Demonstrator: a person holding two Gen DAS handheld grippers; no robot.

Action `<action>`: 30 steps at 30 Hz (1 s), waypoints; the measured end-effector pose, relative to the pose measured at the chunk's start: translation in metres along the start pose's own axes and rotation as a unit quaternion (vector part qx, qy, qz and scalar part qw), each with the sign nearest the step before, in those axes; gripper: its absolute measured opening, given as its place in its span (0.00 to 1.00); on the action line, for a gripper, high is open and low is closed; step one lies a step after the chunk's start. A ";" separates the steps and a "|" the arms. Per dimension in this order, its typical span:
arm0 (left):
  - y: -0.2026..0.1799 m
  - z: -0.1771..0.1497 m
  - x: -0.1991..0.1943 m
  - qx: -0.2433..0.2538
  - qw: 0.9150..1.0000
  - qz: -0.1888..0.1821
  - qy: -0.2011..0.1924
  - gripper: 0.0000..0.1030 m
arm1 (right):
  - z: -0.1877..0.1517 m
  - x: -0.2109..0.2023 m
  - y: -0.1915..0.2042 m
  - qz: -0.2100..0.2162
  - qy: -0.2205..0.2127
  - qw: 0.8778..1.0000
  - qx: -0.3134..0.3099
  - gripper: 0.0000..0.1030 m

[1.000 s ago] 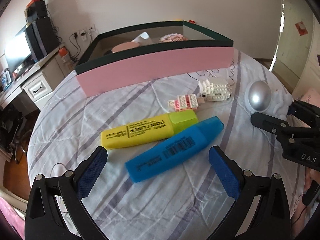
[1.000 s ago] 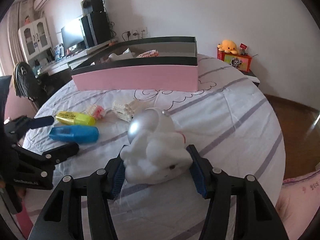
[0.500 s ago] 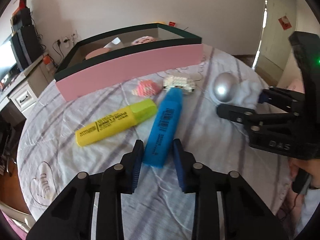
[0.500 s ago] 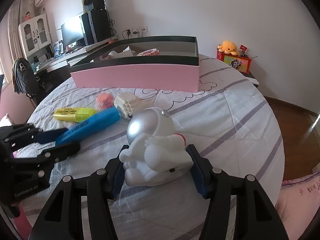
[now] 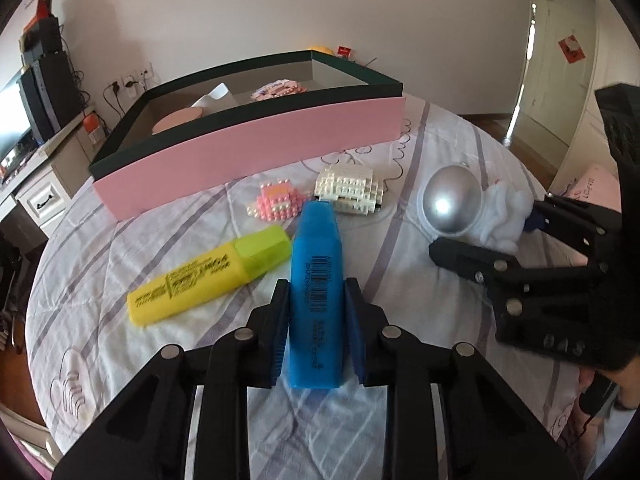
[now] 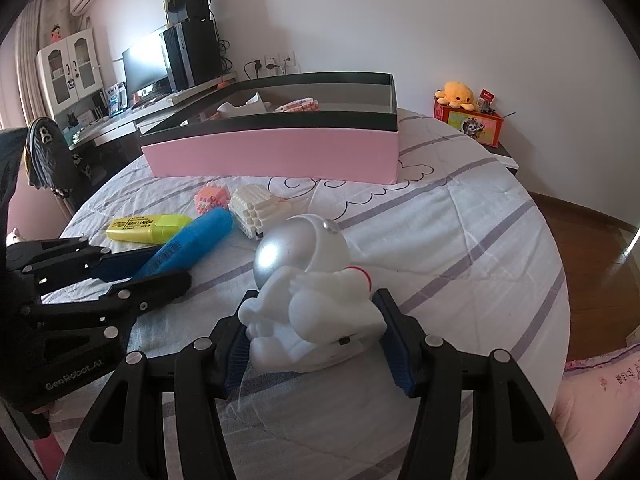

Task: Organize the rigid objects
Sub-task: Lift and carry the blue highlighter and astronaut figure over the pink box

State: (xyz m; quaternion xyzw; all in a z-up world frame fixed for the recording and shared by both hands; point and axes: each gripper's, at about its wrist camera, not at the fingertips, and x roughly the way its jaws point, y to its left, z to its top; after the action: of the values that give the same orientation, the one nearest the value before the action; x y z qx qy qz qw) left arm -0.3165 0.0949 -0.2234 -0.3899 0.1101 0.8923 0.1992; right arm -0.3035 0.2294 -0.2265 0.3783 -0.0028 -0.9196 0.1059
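- My left gripper [image 5: 316, 312] grips the blue highlighter [image 5: 316, 280]; both pads press on its flat sides near the rear end. The jaws have just been closing onto it.
- The blue highlighter's long axis runs in line with the fingers, cap end pointing away from me toward the pink box [image 5: 248, 148]. The body lies on the tablecloth [image 5: 120, 240], or only just off it; I cannot tell which.
- The yellow highlighter [image 5: 208, 276] lies just left of the blue one, at an angle to it, its cap close to the blue body. The pink brick toy [image 5: 276, 200] and the white brick toy [image 5: 350, 190] sit between the blue cap and the box wall.
- I judge the next move as a lift, then a forward carry over the near wall. The open box lies straight ahead along the highlighter's axis, so little turning is needed.
- My right gripper [image 6: 316, 340] holds the astronaut figure [image 6: 312, 300] at medium width, pads against its sides, helmet pointing forward and left. The box lies ahead and slightly left of it.
- The left tool is the nearer to the left half of the box.
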 end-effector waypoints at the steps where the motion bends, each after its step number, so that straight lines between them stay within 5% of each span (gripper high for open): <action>1: 0.001 -0.004 -0.004 -0.002 1.000 0.001 0.000 0.25 | 0.000 0.000 0.000 0.000 0.000 1.000 0.000 0.57; 16: 0.035 -0.054 -0.047 -0.035 0.999 0.029 0.003 0.29 | 0.001 0.000 0.001 -0.007 0.007 1.000 -0.003 0.57; 24: 0.044 -0.040 -0.028 -0.052 0.997 0.060 -0.004 0.55 | 0.006 0.002 0.003 -0.008 0.015 1.000 -0.001 0.59; 30: 0.043 -0.040 -0.026 -0.043 0.998 0.047 -0.030 0.26 | 0.006 0.002 0.001 -0.002 0.008 1.000 0.003 0.58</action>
State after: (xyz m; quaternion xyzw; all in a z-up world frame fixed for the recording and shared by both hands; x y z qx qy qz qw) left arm -0.2938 0.0349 -0.2294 -0.3658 0.0841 0.9157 0.1438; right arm -0.3091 0.2276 -0.2237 0.3860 -0.0040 -0.9167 0.1028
